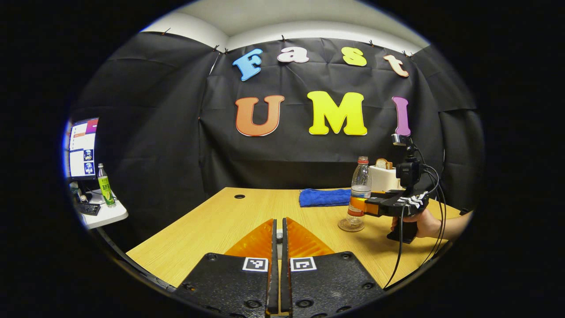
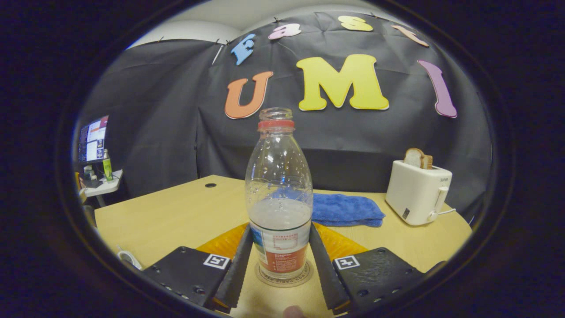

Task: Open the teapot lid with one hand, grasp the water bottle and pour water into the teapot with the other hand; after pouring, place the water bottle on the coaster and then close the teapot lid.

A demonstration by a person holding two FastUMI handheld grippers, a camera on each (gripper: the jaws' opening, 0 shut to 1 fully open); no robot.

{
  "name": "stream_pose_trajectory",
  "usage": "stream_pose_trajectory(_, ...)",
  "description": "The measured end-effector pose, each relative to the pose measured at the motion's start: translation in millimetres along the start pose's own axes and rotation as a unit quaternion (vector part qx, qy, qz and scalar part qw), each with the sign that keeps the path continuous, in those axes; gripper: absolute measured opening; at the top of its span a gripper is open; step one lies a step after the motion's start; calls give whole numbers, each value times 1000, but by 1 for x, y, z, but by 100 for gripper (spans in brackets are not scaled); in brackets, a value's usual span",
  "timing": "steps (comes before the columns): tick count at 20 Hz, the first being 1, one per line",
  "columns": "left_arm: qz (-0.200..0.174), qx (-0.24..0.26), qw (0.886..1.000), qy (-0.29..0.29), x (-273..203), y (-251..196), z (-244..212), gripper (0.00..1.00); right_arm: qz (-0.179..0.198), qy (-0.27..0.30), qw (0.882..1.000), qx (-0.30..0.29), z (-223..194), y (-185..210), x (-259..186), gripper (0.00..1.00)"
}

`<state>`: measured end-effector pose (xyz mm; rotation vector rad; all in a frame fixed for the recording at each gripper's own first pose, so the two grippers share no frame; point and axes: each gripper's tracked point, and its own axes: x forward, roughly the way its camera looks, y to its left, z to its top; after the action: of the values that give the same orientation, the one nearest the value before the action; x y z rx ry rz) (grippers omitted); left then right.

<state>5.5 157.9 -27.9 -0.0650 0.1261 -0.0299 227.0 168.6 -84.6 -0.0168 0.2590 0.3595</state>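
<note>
A clear water bottle [image 2: 280, 185] with no cap, about a third full, stands upright on a round coaster [image 2: 265, 277] on the wooden table. My right gripper [image 2: 280, 229] is shut on it, one finger pressing each side of the label. In the left gripper view the bottle [image 1: 359, 185] stands on the coaster [image 1: 351, 227] at the right, with the right gripper [image 1: 358, 206] around it and a hand behind. My left gripper [image 1: 278, 221] hovers over the table's near part, fingers nearly together on a small pale piece that looks like the teapot lid's knob.
A blue cloth [image 2: 346, 210] lies behind the bottle. A white toaster [image 2: 417, 192] with bread in it stands at the back right. The table has a cable hole [image 1: 239, 196]. A side table with a monitor and a green bottle [image 1: 106, 185] is far left.
</note>
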Motion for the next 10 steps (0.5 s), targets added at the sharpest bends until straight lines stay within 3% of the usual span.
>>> stream_pose_trajectory(10, 1, -3, 1000, 11, 4, 1, -7, 5, -8, 11, 1000, 5, -16, -8, 13, 73)
